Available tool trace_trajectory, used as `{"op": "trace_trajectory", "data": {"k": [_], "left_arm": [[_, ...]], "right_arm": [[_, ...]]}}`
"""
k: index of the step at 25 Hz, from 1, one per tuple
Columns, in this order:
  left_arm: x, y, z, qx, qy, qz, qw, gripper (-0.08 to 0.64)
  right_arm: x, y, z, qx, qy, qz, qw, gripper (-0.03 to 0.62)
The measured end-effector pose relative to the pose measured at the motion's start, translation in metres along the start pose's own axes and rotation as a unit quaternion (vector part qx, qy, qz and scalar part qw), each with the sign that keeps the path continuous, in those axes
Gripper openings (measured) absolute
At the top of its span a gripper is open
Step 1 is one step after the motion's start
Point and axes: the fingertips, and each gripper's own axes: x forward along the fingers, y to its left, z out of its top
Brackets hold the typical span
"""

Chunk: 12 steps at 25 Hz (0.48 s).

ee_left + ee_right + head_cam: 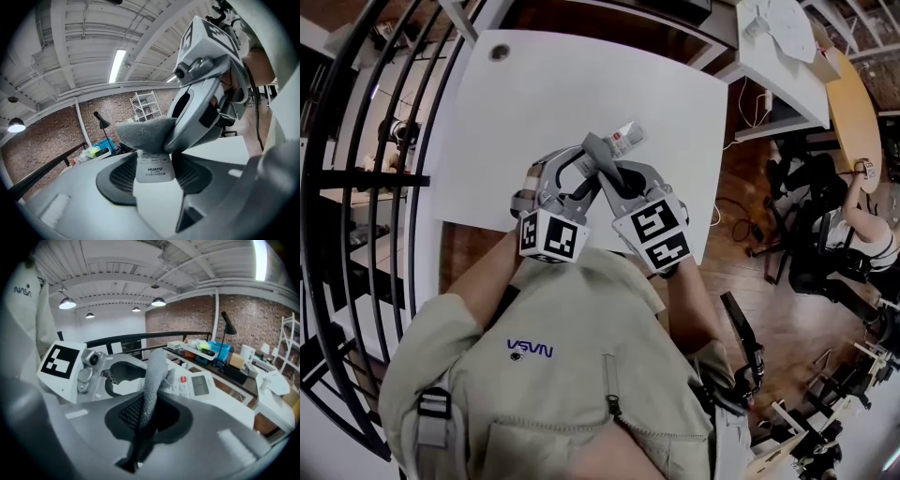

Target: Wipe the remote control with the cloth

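Closest to us, the left tongs [154, 182] are clamped on the label end of the remote control [155, 169], their pads on its two side edges. The right tongs [146, 423] are squeezed together on a fold of the grey cloth [151, 380], which stands up between them as a narrow strip.

We judge the remote light and rigid, with a smooth plastic shell that could twist or slide in the pads if the wipe presses hard. Gripping the narrow sides near the bottom end looks right, since it leaves the button face clear. The cloth is soft and limp. Pinched at one edge, its free flap drapes over the keys just past the left pads.

In the head view the remote sits at centre frame, seemingly lifted off the white counter [534, 103]. Its long axis runs from lower left to upper right. The held end is toward us, and the display end with its red button points away to the upper right.
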Motion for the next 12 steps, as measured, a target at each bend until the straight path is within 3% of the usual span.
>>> {"op": "trace_trajectory", "data": {"k": [3,6,9,12], "left_arm": [[-0.001,-0.001,0.002,0.002,-0.001,0.000,1.0000,0.239],[0.000,-0.003,0.004,0.017,-0.005,0.001,0.9998,0.239],[-0.001,-0.005,0.010,0.034,-0.008,0.004,0.9994,0.239],[-0.001,-0.010,0.013,0.051,-0.009,0.004,0.9986,0.239]], "right_arm": [[-0.006,-0.001,0.003,0.001,-0.004,0.007,1.000,0.021],[-0.022,-0.038,0.008,0.015,-0.024,-0.074,0.997,0.021],[-0.038,-0.081,0.017,0.027,-0.038,-0.167,0.985,0.023],[-0.040,-0.097,0.018,0.025,-0.026,-0.197,0.980,0.023]]}}
